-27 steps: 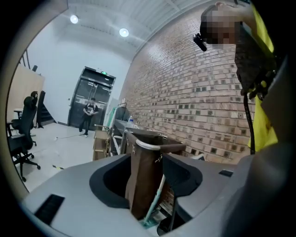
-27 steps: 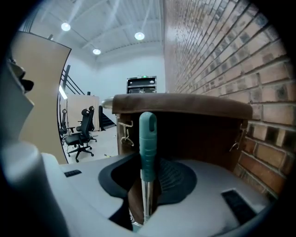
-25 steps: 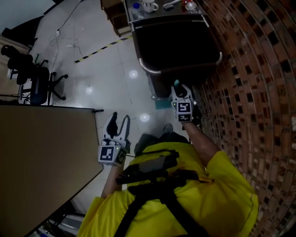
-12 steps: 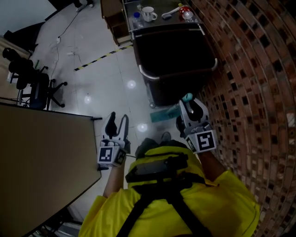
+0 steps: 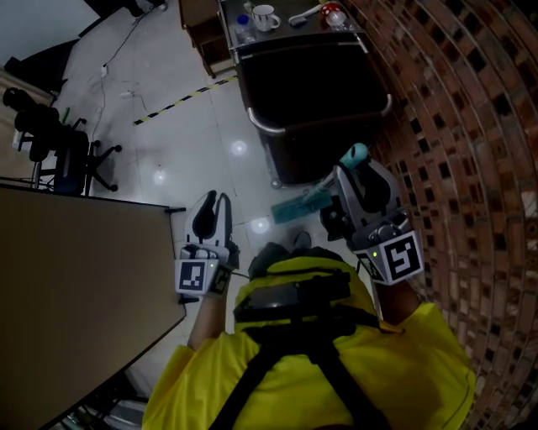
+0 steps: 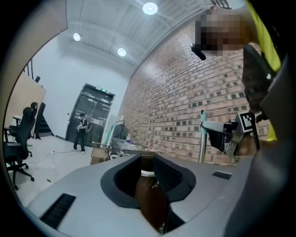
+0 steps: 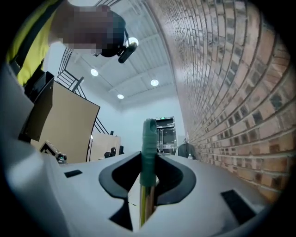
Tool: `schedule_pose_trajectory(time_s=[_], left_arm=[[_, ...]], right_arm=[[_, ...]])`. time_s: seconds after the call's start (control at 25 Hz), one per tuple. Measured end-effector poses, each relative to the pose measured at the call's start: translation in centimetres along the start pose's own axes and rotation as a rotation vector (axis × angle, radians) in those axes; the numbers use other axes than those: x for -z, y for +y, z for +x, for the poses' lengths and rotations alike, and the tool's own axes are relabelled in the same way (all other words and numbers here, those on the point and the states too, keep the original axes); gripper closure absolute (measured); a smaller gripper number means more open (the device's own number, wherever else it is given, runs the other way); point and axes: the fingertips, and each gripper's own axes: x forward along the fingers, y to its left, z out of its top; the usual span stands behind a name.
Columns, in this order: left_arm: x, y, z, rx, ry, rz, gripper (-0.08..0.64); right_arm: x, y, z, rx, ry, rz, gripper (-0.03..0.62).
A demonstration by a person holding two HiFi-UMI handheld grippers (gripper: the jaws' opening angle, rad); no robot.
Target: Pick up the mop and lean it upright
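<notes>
The mop has a metal handle with a teal cap and a flat teal head that rests on the floor by the cart. My right gripper is shut on the handle just below the cap and holds it near the brick wall. In the right gripper view the handle stands upright between the jaws of the right gripper. My left gripper hovers over the floor to the left, apart from the mop, its jaws closing. Something brown that I cannot identify shows in the left gripper's narrow gap. From there the handle stands at the right.
A dark cart stands ahead with a white cup and bottles on top. The brick wall runs along the right. A tan table fills the left, with office chairs beyond. Striped tape crosses the floor.
My right gripper has risen toward the camera and shifted right with the mop handle in it. The left gripper's jaws have narrowed while it stays in place.
</notes>
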Motion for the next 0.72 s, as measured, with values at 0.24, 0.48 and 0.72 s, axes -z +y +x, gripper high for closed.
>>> schedule_pose_trajectory(time_s=[0.24, 0.48, 0.72], left_arm=[[0.7, -0.5, -0.2, 0.001, 0.019, -0.012, 0.471], [1.5, -0.9, 0.1, 0.01, 0.047, -0.015, 0.471], [2.1, -1.0, 0.5, 0.011, 0.072, -0.011, 0.471]], right_arm=[[-0.4, -0.8, 0.4, -0.017, -0.034, -0.001, 0.486], [0.8, -1.8, 0.7, -0.034, -0.056, 0.004, 0.487], [5.0, -3.0, 0.6, -0.025, -0.013, 0.046, 0.488]])
